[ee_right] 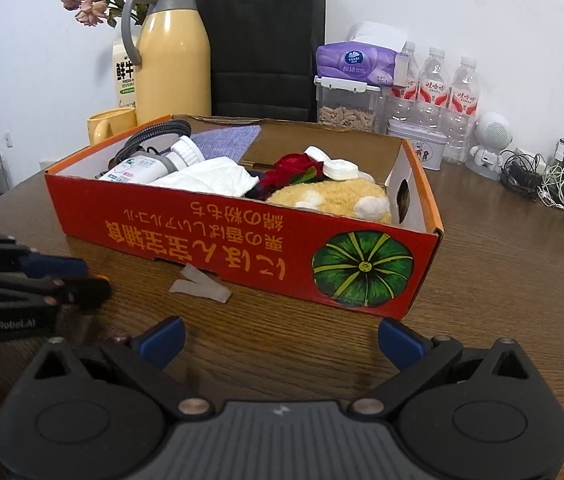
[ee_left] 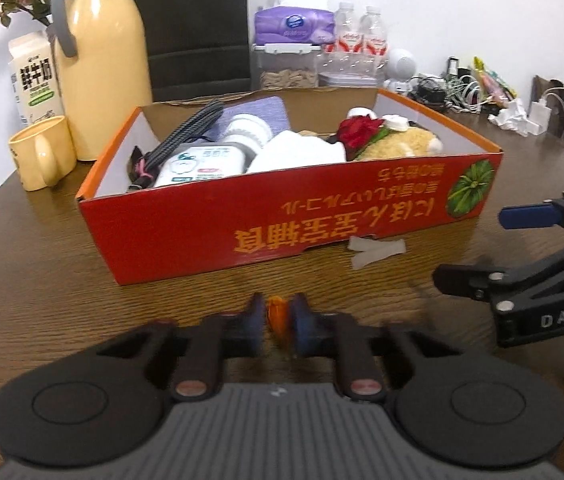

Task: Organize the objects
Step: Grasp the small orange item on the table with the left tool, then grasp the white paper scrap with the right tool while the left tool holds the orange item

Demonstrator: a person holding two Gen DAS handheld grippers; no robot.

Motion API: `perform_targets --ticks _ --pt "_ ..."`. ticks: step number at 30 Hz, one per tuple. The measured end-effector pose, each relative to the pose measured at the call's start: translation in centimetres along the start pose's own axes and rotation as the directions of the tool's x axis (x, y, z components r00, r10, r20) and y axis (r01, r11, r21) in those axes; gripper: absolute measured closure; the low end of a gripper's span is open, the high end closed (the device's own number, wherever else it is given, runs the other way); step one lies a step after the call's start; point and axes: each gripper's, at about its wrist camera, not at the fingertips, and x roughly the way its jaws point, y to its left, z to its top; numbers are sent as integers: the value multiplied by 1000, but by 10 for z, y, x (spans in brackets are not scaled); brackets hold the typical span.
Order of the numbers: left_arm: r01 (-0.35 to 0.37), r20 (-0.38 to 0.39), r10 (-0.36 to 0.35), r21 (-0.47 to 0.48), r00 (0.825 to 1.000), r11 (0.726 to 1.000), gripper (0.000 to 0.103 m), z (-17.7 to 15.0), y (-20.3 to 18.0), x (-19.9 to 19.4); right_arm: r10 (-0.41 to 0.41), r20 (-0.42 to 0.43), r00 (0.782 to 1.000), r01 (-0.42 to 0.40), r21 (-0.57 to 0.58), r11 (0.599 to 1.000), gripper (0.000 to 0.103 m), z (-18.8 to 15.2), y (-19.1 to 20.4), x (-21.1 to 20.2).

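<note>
The red cardboard box (ee_left: 289,204) sat on the wooden table (ee_left: 42,264), filled with a white cloth (ee_left: 297,152), a plush toy (ee_left: 397,144), a red flower (ee_left: 361,130) and a white bottle (ee_left: 202,164). In the left wrist view the left gripper (ee_left: 276,316) was clamped on a small orange object (ee_left: 276,312) at 6 o'clock from the box. In the right wrist view the right gripper (ee_right: 282,338) had its jaws wide apart and empty, the box (ee_right: 242,248) at 12 o'clock, with scraps of tape (ee_right: 200,286) beside its near wall.

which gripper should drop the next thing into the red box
Left: the left gripper is already shut on a small orange object facing the red cardboard box; the right gripper is open, empty.
</note>
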Motion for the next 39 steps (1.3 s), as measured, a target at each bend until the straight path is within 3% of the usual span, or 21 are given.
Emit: perform_targets --ticks 13,21,23,28,30,34,38,39 --pt "5 42 -3 -64 999 998 89 3 12 -7 -15 -11 1000 15 -11 1000 0 -2 3 4" --pt "-11 91 24 -142 996 990 89 7 33 -18 0 32 999 0 6 1000 1 2 9 0" --pt "-12 96 27 -155 995 988 89 7 37 -21 16 46 999 -17 18 1000 6 4 10 -1" --pt "-5 105 24 -175 994 985 89 6 43 -24 69 11 998 -69 28 997 40 8 19 9" --pt "-3 106 23 -180 994 984 89 5 44 -25 83 -1 997 -83 31 996 49 11 23 15" --pt "2 107 18 -186 994 983 89 4 45 -26 96 -11 995 -95 54 994 59 18 26 23" --pt "0 105 22 -201 994 980 89 4 48 -26 93 -19 995 -91 78 993 62 20 23 29" --pt "0 105 22 -204 994 979 89 4 48 -26 97 -17 995 -95 82 992 67 20 23 30"
